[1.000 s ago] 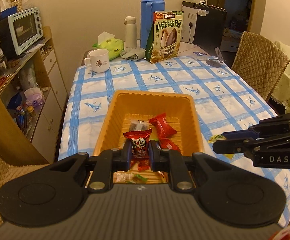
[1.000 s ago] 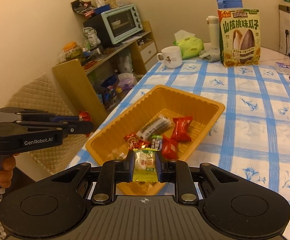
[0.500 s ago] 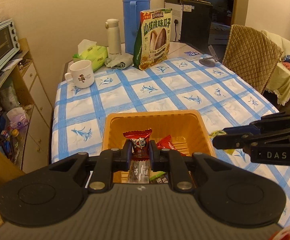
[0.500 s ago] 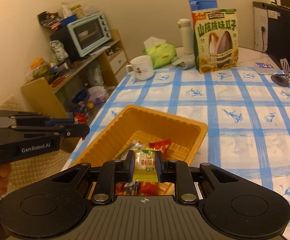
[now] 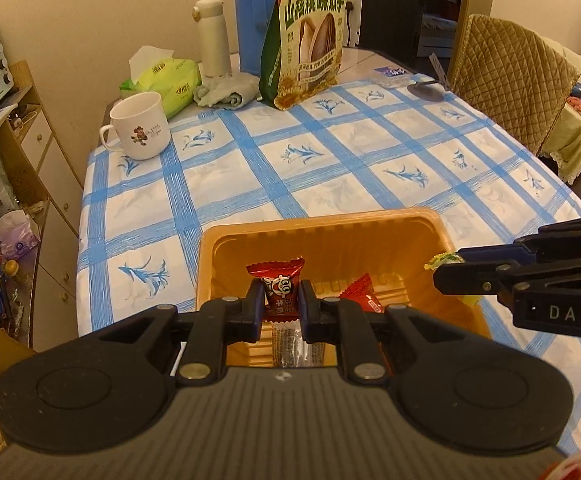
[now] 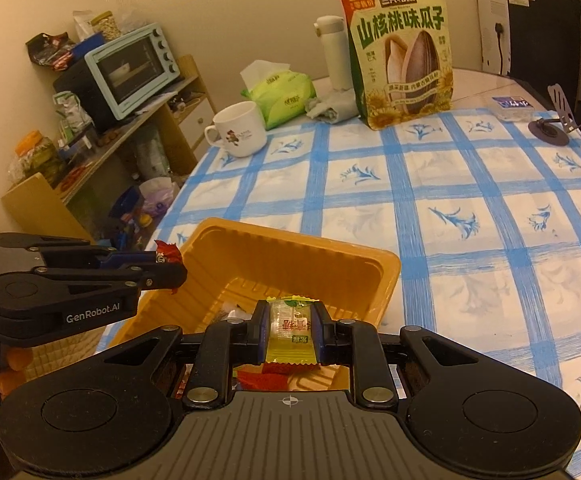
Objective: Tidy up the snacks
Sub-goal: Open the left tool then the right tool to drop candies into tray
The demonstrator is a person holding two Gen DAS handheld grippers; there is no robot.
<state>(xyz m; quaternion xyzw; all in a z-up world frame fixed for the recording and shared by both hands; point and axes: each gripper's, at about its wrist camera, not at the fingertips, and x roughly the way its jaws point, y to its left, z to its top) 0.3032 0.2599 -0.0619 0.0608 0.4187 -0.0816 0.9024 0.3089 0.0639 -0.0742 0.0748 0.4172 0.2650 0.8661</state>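
Blue-checked tablecloth stretches beyond our jaws. Our left gripper is clamped tight on a red candy, directly over the orange tray below and ahead. Our right gripper pinches a yellow candy above the tray's near end. Releasing too close to the rim, we could bounce a sweet onto the cloth; both grippers crowd together and may collide.
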